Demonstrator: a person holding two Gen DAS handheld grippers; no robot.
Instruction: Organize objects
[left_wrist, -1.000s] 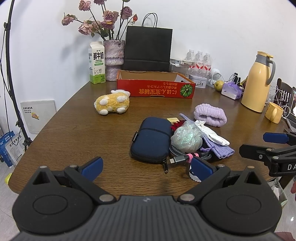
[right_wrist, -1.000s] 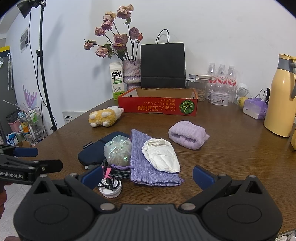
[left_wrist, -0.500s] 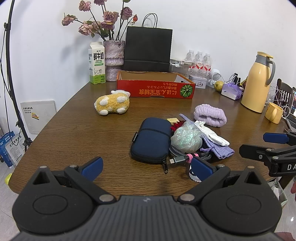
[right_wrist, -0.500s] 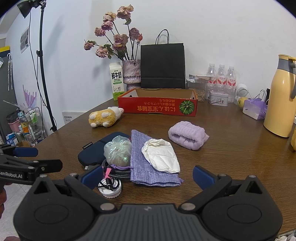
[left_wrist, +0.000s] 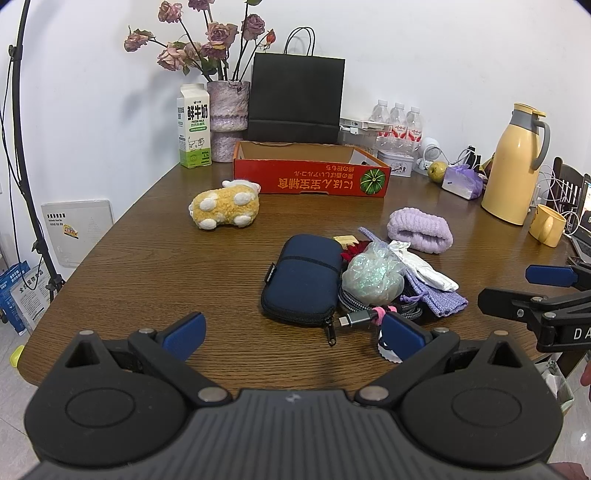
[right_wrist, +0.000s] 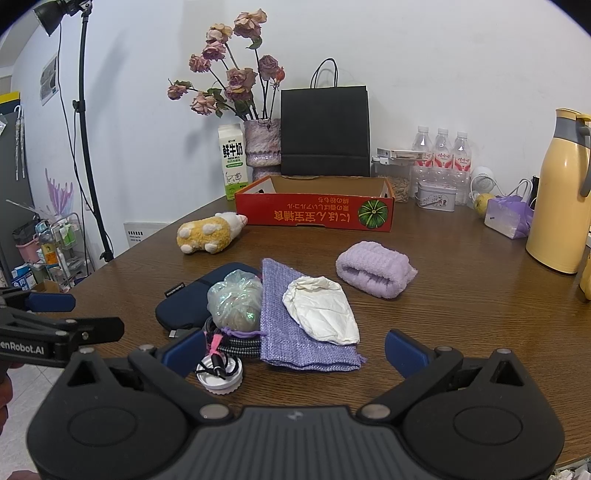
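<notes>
Wooden table against a white wall holds a small heap: navy zip pouch, crinkly plastic bag, purple cloth, coiled cable. Left gripper and right gripper hover near it, fingers spread wide, empty. Everything looks light and soft; the pouch's padded middle probably offers the firmest hold.

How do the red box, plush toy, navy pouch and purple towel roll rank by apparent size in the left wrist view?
1. red box
2. navy pouch, though it lies nearer the camera
3. plush toy and towel roll: too alike to rank
</notes>
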